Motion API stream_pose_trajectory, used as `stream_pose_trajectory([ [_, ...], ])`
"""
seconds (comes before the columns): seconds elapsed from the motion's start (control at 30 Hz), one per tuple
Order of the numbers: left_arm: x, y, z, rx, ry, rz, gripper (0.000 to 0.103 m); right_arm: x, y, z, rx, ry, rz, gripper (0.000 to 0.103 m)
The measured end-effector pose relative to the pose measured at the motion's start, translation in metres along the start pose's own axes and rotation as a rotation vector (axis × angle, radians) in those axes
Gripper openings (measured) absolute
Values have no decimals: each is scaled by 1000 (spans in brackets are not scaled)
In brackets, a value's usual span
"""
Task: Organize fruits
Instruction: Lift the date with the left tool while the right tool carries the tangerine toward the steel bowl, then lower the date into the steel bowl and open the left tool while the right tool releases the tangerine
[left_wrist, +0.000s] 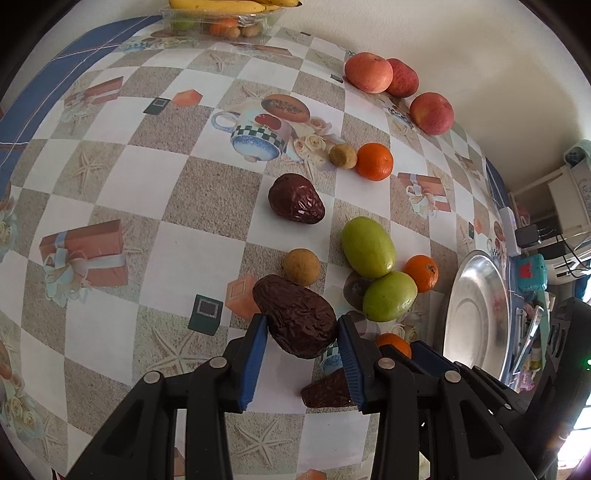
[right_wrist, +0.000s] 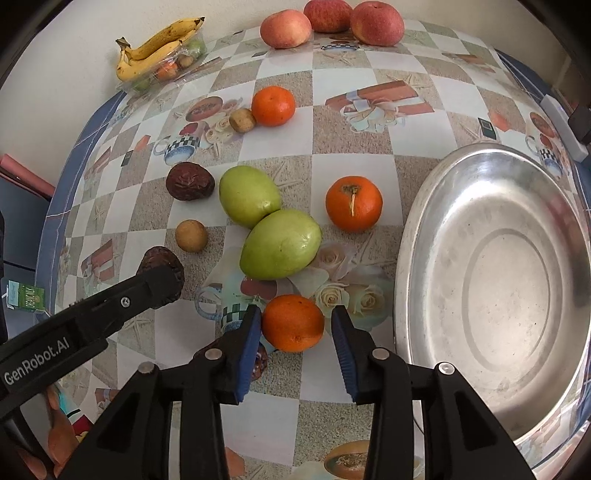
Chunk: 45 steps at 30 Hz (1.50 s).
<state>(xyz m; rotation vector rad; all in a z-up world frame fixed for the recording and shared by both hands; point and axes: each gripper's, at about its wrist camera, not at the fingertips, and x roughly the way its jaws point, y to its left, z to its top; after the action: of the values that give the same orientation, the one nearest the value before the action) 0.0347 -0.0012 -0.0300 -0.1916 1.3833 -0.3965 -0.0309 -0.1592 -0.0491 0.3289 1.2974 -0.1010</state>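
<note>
My left gripper (left_wrist: 301, 325) is shut on a dark wrinkled date (left_wrist: 295, 315), which also shows in the right wrist view (right_wrist: 162, 264). My right gripper (right_wrist: 293, 323) has its blue pads around an orange tangerine (right_wrist: 293, 322); the left pad touches it, a small gap shows on the right. Two green fruits (right_wrist: 279, 249) (right_wrist: 249, 195) lie touching mid-table. Another date (right_wrist: 189, 181), a small brown longan (right_wrist: 191, 235), two more tangerines (right_wrist: 353, 203) (right_wrist: 273, 105) and three red apples (right_wrist: 330, 18) lie around. A steel bowl (right_wrist: 495, 288) sits at the right.
A clear tray with bananas (right_wrist: 159, 46) and small fruits stands at the far left by the wall. A second small brown fruit (right_wrist: 242, 120) lies by the far tangerine. Another date (left_wrist: 327, 391) lies under my left gripper. A milk carton (right_wrist: 26, 295) sits off the table's left edge.
</note>
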Motion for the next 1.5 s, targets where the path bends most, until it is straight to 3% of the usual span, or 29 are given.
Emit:
stream_pose_trajectory([
  [0.33, 1, 3, -2, -13, 6, 0, 42, 3, 4, 0, -20, 22, 6, 37],
  [0.7, -18, 4, 1, -17, -87, 9, 41, -33, -4, 1, -1, -104, 0, 37],
  [1.0, -18, -14, -1, 51, -103, 15, 41, -52, -31, 9, 84, -177, -107, 37],
  [1.2, -17, -44, -8, 157, -128, -1, 41, -68, -77, 5, 237, -214, -179, 37],
  [1.3, -13, -70, -14, 247, -136, -30, 41, -73, -100, -1, 323, -221, -249, 37],
  [1.5, 0, -134, -37, 477, -145, -86, 42, -85, -139, -12, 490, -258, -255, 37],
])
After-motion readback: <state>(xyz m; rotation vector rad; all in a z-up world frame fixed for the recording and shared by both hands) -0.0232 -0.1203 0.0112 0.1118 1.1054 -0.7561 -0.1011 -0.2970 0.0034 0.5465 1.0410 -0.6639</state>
